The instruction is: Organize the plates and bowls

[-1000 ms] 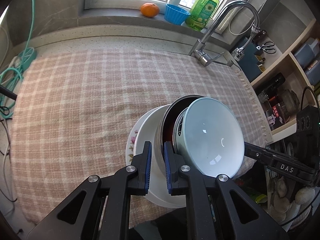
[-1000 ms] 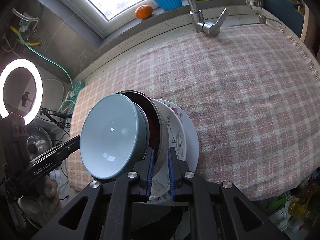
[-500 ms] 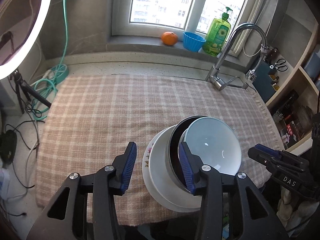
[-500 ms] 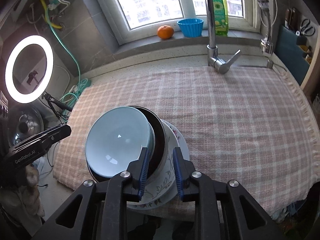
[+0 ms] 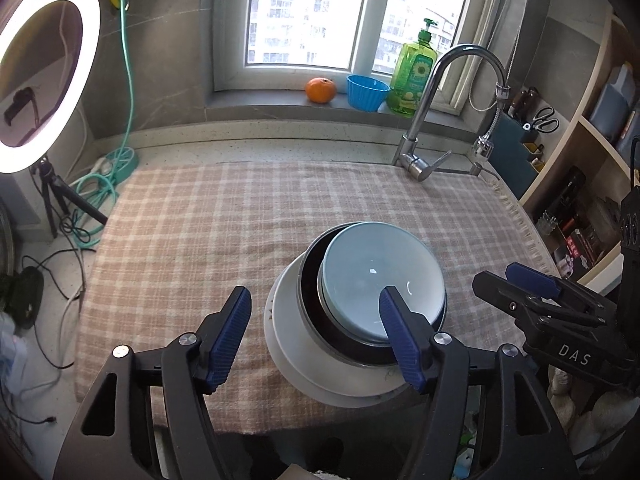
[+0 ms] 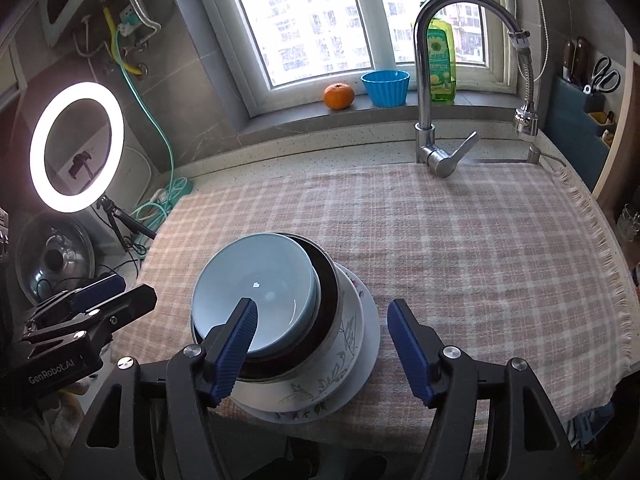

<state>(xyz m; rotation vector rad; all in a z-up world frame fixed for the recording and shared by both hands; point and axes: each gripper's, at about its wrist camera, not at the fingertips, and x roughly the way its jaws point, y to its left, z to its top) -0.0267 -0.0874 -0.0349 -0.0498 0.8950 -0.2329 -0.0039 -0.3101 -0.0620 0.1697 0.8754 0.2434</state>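
Both tongs tilt downward over the desk's near edge, their jaws wide and just opened, gripping nothing. Left tongs (image 5: 316, 336) and right tongs (image 6: 322, 344) flank the stack: pale blue bowl (image 5: 382, 280) nested in a dark bowl (image 5: 312, 300) on plates (image 6: 352, 364) atop the checked cloth (image 6: 460, 248).

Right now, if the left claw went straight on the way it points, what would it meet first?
Most likely the stacked dishes: the left claw, open, frames the white plate and dark bowl. Depth is unclear.
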